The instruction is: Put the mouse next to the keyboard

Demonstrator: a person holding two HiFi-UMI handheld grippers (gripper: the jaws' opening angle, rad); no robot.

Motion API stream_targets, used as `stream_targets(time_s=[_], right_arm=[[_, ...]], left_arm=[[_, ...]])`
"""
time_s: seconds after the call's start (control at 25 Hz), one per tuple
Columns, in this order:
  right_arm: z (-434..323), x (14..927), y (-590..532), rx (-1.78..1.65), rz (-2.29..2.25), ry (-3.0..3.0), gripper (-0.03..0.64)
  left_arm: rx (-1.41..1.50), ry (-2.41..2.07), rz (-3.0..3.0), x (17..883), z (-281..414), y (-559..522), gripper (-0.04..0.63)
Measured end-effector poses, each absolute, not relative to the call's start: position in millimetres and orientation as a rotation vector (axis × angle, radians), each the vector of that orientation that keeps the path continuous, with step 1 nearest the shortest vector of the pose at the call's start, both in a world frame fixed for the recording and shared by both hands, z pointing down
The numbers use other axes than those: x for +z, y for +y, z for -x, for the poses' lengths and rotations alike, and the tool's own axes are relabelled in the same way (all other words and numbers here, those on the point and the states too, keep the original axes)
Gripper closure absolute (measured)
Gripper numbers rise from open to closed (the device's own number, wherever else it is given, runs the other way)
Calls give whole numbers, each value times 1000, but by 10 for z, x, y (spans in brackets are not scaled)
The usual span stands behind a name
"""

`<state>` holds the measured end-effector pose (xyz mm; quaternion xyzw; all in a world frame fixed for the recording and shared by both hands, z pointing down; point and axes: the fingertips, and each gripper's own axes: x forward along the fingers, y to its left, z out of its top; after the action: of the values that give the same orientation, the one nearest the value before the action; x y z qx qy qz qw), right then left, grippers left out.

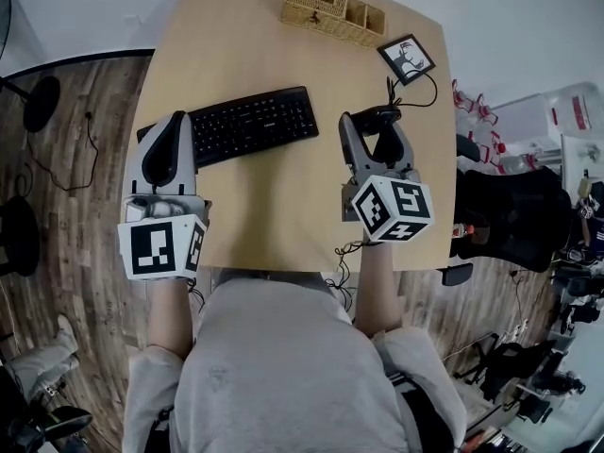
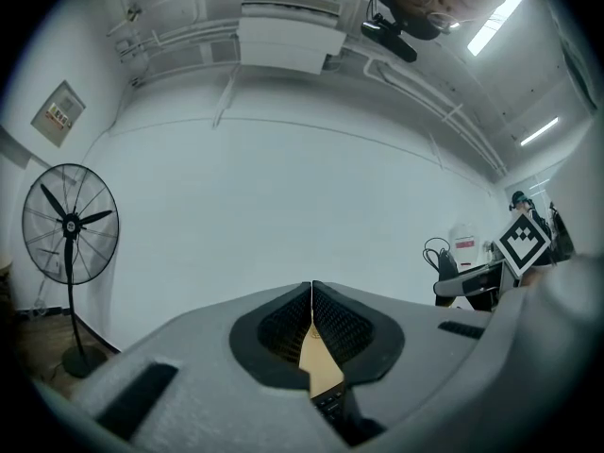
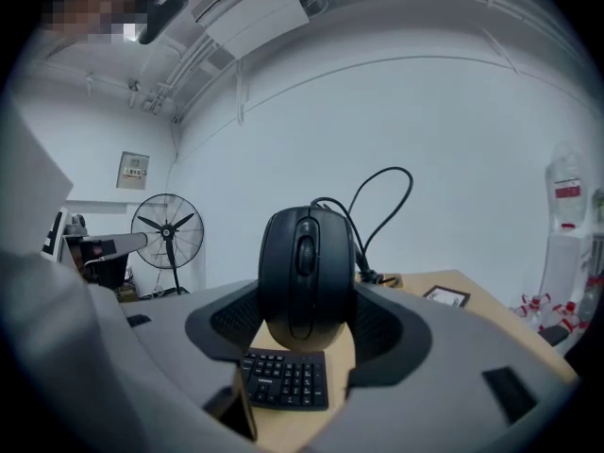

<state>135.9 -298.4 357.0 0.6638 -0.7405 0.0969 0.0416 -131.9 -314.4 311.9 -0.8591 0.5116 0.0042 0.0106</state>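
Light wood tabletop point(image 1: 283, 196) on a wood floor point(image 1: 75, 206); white wall point(image 2: 283, 187), standing fan point(image 2: 68, 229). Right gripper point(image 1: 374, 125) fingers clamp the mouse point(image 3: 307, 262) over the tabletop's right side, right of the keyboard point(image 1: 236, 125). Left gripper point(image 2: 312, 295) fingers pressed together, empty. Wicker basket point(image 1: 330, 12) at far edge, framed picture point(image 1: 408, 58) near far right corner.

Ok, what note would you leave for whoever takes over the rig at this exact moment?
Left gripper: jaws together, empty, above the left end of the keyboard.
Right gripper: shut on the mouse, held right of the keyboard, apparently off the table.
Done: mouse is gripped.
Left: set it down on the table beside the keyboard's right end, then open the jaws. Mind the cable trailing behind.
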Motion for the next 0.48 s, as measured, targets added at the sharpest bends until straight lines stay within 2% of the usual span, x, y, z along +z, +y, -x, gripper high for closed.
stream_targets(time_s=[0.48], right_arm=[[-1693,4331,-3370,508,-1909,-2137,360]], left_arm=[[-52,1693,2702,3384,1229,-3227,584]])
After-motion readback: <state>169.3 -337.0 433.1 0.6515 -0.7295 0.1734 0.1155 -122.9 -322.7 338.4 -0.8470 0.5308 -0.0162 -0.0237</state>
